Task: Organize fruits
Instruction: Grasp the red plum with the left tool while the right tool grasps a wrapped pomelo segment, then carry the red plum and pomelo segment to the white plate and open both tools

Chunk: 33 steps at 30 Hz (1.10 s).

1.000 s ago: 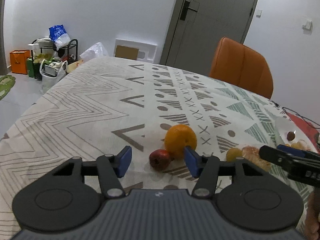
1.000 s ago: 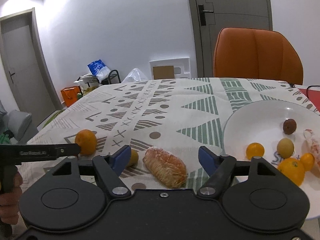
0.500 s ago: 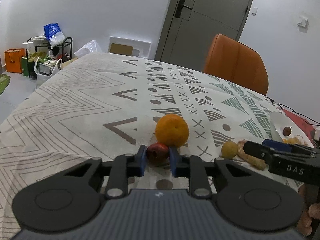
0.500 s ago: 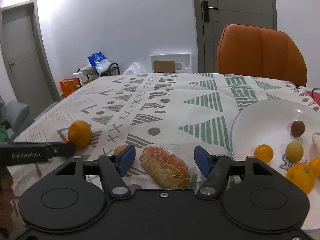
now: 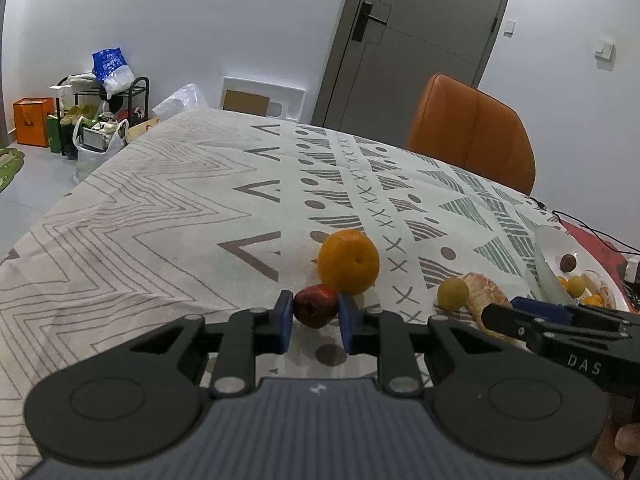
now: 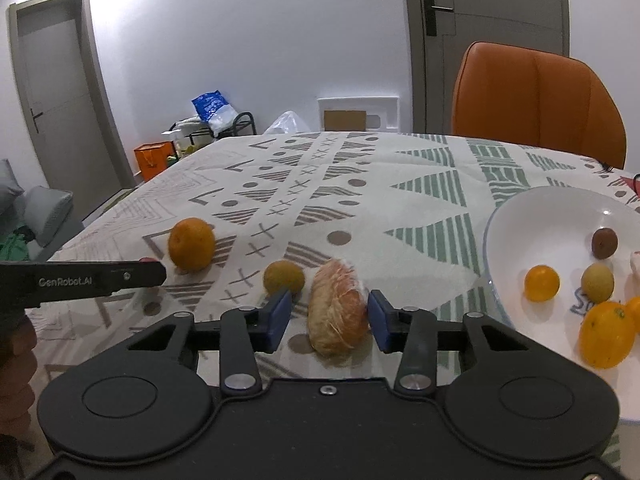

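Observation:
My left gripper (image 5: pixel 315 322) is shut on a small dark red fruit (image 5: pixel 315 311) that rests on the patterned tablecloth, just in front of a big orange (image 5: pixel 348 262). My right gripper (image 6: pixel 329 320) is closing, with a peeled citrus piece (image 6: pixel 338 316) lying between its blue pads. The right pad is close to the piece, while a gap still shows on the left side. A small yellow-green fruit (image 6: pixel 284 277) sits just left of the peeled piece, and the orange (image 6: pixel 191 249) lies further left.
A white plate (image 6: pixel 540 216) at the right holds several small fruits. An orange chair (image 6: pixel 536 100) stands at the table's far side. Cables and a red mat (image 5: pixel 600 248) lie beyond the plate. Bags and a rack (image 5: pixel 100 116) stand on the floor at the left.
The left jaws have closed from wide open onto the red fruit. The right jaws have narrowed around the peeled citrus piece. Both hands have stayed roughly in place.

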Available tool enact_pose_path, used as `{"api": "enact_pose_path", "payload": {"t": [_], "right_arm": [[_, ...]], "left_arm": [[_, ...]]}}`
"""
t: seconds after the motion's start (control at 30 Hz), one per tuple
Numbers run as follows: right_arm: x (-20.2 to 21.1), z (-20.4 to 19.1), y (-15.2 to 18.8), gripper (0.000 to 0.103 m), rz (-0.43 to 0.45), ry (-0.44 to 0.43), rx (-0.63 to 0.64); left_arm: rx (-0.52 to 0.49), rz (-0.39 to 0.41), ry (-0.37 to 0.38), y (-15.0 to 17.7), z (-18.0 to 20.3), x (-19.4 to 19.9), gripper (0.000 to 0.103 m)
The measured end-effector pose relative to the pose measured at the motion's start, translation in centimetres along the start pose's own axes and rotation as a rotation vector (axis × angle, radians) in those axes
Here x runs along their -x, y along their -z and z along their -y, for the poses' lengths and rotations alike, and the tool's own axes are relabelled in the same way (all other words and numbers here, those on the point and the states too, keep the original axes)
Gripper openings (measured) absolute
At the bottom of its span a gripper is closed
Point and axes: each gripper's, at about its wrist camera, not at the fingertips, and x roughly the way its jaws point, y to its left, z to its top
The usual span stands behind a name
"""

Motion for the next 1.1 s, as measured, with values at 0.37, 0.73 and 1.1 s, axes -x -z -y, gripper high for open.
{"api": "enact_pose_path", "payload": {"t": [0.37,0.73,1.1], "right_arm": [[-1.6,-0.6,0.1,0.046,-0.02,0.038,0.022],[-1.2,-0.6,-0.1,0.032,-0.027,0.036,0.044],[3.0,1.4,-1.2,0.032,0.081,0.056,-0.004]], "left_arm": [[0.006,0.0,-0.015,-0.2,-0.6,0.1,0.022],[-0.016,0.015,-0.007,-0.6,0.4,0.6,0.023],[-0.082,0.057,0.027,-1.8,3.7,1.6,0.023]]}}
